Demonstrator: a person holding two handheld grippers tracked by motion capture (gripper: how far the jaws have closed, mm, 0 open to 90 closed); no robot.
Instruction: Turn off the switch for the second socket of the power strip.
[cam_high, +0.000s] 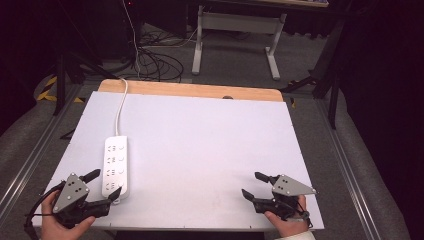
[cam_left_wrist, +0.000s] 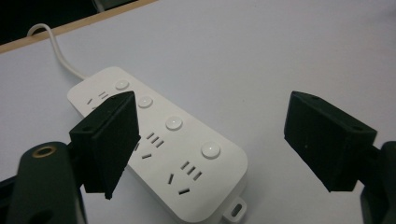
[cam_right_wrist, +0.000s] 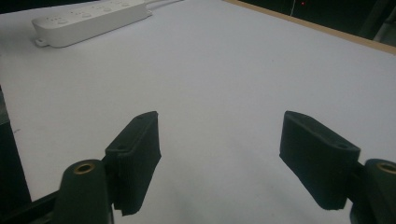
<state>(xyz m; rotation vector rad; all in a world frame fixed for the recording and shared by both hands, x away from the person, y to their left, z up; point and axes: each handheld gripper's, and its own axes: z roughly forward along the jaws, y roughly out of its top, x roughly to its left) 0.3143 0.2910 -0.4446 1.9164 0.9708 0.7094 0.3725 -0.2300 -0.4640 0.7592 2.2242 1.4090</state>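
A white power strip (cam_high: 115, 165) with several sockets and round buttons lies on the left side of the white table (cam_high: 200, 140); its white cord (cam_high: 120, 107) runs off the far edge. My left gripper (cam_high: 104, 187) rests at the near left corner, open, its jaws wide just beside the strip's near end and holding nothing. The left gripper view looks over that strip (cam_left_wrist: 163, 144) between the open left gripper (cam_left_wrist: 224, 144). My right gripper (cam_high: 254, 186) sits at the near right, open and empty. In the right gripper view the right gripper (cam_right_wrist: 238, 158) hangs over bare table, the strip (cam_right_wrist: 88, 21) far off.
A wooden strip (cam_high: 190, 90) borders the table's far edge. Beyond it are tangled cables (cam_high: 150, 60) on the floor and a white desk frame (cam_high: 235, 37). Metal rails (cam_high: 30, 155) run along both sides of the table.
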